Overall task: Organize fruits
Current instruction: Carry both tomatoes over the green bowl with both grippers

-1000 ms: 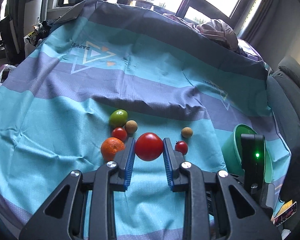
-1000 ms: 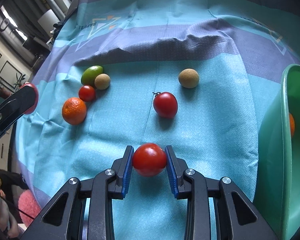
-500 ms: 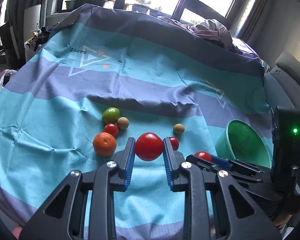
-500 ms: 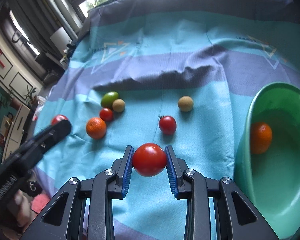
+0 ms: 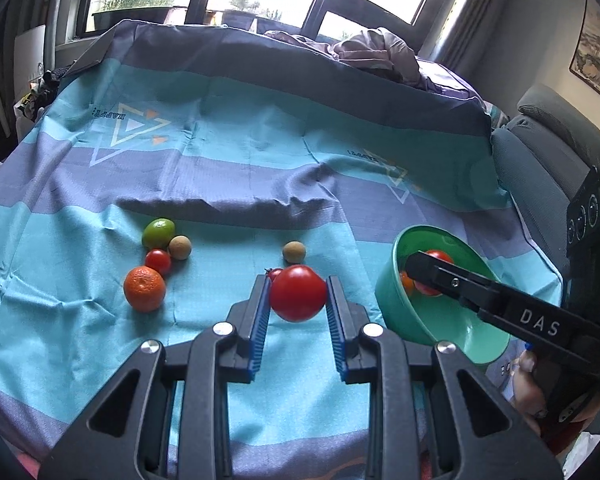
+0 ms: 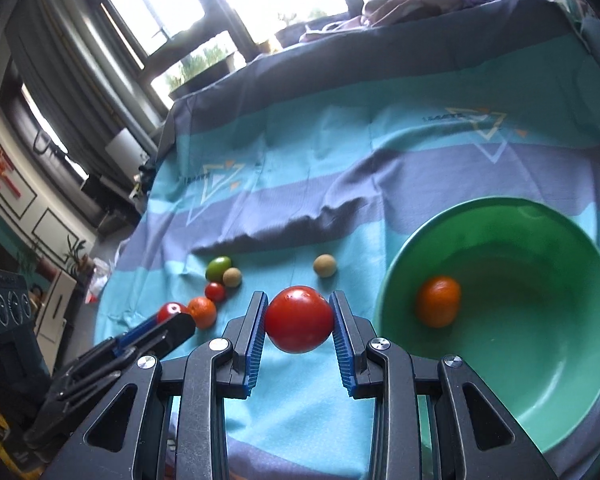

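Note:
My left gripper [image 5: 297, 281] is shut on a large red tomato [image 5: 298, 294], held above the striped cloth. My right gripper [image 6: 299, 297] is shut on another red tomato [image 6: 299, 320]; in the left wrist view it hangs over the green bowl [image 5: 388, 284]. One orange [image 6: 438, 301] lies inside the bowl [image 6: 540, 344]. On the cloth lie an orange [image 5: 144, 289], a small tomato [image 5: 158, 261], a green fruit [image 5: 159, 233] and two tan balls [image 5: 180, 247] [image 5: 294, 251]. Another small tomato [image 5: 275, 273] is mostly hidden behind my held one.
The cloth [image 5: 260, 152] covers a wide flat surface with a raised fold [image 5: 236, 204] behind the fruits. A grey armchair [image 5: 548, 152] stands at the right, bundled clothes [image 5: 376, 52] at the far edge. A person's hand [image 5: 528, 384] grips the right tool.
Both grippers rose with their tomatoes. The right one swung rightward until it hung over the bowl, now seen whole. The left one drifted right, toward the bowl.

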Tool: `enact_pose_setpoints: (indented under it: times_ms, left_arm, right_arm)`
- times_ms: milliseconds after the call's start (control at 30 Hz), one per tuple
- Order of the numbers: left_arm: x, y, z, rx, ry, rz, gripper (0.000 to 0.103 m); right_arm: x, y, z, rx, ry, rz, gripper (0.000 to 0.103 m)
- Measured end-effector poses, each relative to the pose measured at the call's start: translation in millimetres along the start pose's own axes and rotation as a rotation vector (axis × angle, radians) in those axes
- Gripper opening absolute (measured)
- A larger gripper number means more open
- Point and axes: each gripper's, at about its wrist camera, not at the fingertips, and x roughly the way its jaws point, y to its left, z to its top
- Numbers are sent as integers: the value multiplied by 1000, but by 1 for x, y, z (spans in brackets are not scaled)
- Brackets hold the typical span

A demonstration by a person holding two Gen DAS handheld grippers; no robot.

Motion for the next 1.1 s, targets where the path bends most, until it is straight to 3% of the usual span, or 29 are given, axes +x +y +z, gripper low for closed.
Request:
enact_pose_setpoints:
  times_ms: [533,1100]
  left_arm:
    - [14,-49,0,76,24,-80,27]
    - [35,-95,1,156,71,-139,27]
  right_arm:
    - [-32,-39,5,92,-99,-23,34]
    - [-51,-71,2,177,-145,-61,34]
